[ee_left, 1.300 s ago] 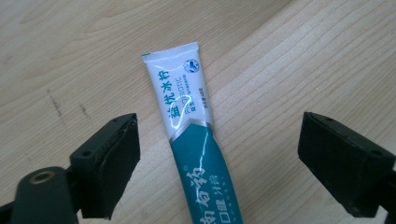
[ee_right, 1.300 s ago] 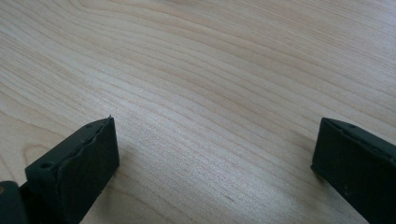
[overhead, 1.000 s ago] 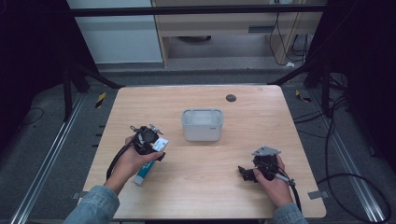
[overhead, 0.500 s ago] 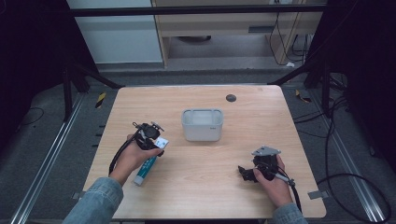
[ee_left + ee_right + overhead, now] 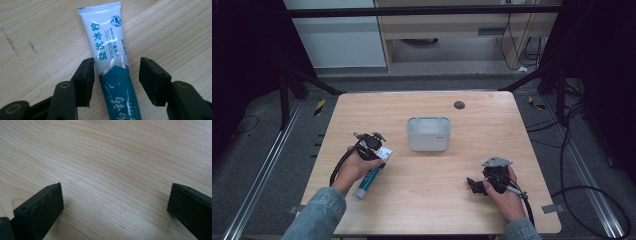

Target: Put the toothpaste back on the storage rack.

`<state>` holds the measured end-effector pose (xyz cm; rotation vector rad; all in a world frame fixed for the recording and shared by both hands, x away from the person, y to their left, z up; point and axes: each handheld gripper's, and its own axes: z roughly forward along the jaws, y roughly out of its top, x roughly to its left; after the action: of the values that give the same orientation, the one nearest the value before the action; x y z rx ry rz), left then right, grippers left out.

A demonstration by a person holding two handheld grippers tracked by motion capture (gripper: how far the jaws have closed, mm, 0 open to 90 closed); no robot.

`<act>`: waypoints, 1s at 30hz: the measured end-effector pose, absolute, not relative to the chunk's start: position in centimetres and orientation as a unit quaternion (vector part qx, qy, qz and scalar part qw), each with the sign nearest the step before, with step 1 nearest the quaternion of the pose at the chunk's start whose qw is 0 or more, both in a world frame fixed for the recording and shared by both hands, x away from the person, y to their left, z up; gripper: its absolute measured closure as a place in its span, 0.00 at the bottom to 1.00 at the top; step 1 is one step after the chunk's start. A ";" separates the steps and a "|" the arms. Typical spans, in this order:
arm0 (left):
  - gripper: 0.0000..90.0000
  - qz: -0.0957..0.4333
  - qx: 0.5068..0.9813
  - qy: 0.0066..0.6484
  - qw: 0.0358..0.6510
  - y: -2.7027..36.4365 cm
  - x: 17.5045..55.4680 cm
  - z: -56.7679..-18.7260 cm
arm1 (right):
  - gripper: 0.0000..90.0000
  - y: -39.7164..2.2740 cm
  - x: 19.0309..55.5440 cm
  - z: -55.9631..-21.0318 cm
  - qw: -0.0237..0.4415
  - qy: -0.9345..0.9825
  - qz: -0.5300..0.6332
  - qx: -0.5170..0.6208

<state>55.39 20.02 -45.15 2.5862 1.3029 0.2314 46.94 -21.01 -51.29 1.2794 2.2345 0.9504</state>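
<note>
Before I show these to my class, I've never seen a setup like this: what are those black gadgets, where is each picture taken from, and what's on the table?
No robot here: a person holds a hand-operated two-jaw gripper in each hand. The high view looks down on a wooden table from above the person's side. The left gripper is at the left, the right gripper at the right.

The other two pictures come from small cameras riding on the grippers, looking along their black jaws.

On the table lie a toothpaste tube, a pale grey bin near the middle, and a small dark disc at the far edge.

Nothing is held yet. In the left gripper view the jaws straddle the tube, one touching its side, the other apart from it. The right gripper's jaws are open above bare wood.
</note>
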 end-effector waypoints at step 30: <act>0.64 0.067 0.887 0.446 0.103 19.7 56.0 -46.3 | 0.01 -21.0 46.9 -51.3 0.197 0.798 0.339 0.457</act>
<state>56.05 19.67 -46.33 2.6163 1.3146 0.1976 46.94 -21.02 -51.29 1.2784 2.2350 0.9502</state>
